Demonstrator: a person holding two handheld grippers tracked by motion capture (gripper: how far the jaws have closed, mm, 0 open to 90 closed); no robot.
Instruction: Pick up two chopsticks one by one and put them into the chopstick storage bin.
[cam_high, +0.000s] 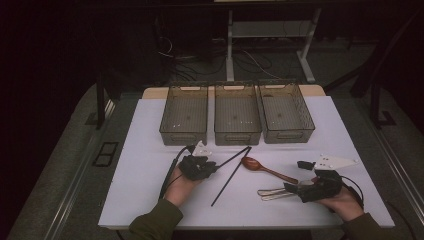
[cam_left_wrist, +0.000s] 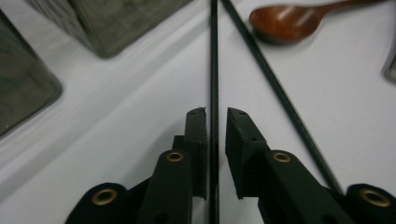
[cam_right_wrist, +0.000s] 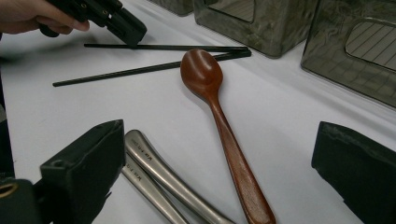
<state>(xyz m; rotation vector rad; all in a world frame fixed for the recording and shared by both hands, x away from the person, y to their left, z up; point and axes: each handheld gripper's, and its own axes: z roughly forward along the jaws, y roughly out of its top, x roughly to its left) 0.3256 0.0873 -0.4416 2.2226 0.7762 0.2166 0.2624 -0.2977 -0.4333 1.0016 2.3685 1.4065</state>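
High view: a white table (cam_high: 150, 200) with three translucent grey bins in a row across the upper centre, namely a left bin (cam_high: 184, 114), a middle bin (cam_high: 237, 114) and a right bin (cam_high: 286, 112).

Below the bins, at centre, lie two black chopsticks. The first chopstick (cam_high: 233, 156) has its near end between the jaws of the left gripper (cam_high: 212, 167), left of centre. The second chopstick (cam_high: 231, 177) runs diagonally from the lower centre up to meet the first at their far tips. A wooden spoon (cam_high: 260, 167) lies just right of the chopsticks, bowl to the upper left. Two metal handles (cam_high: 272, 192) lie side by side at the lower right, in front of the right gripper (cam_high: 295, 177).

Left gripper view: the left gripper (cam_left_wrist: 215, 114) straddles the first chopstick (cam_left_wrist: 214, 70), which runs vertically up the centre of the frame. The jaws stand nearly closed, a thin gap visible on each side of the stick. The second chopstick (cam_left_wrist: 280, 93) slants to the right, and the spoon (cam_left_wrist: 285, 21) sits at the upper right.

Right gripper view: the right gripper (cam_right_wrist: 224, 154) stands wide open, and nothing is gripped. The spoon (cam_right_wrist: 219, 121) lies between its jaws at centre, and the metal handles (cam_right_wrist: 163, 179) touch the lower-left jaw.
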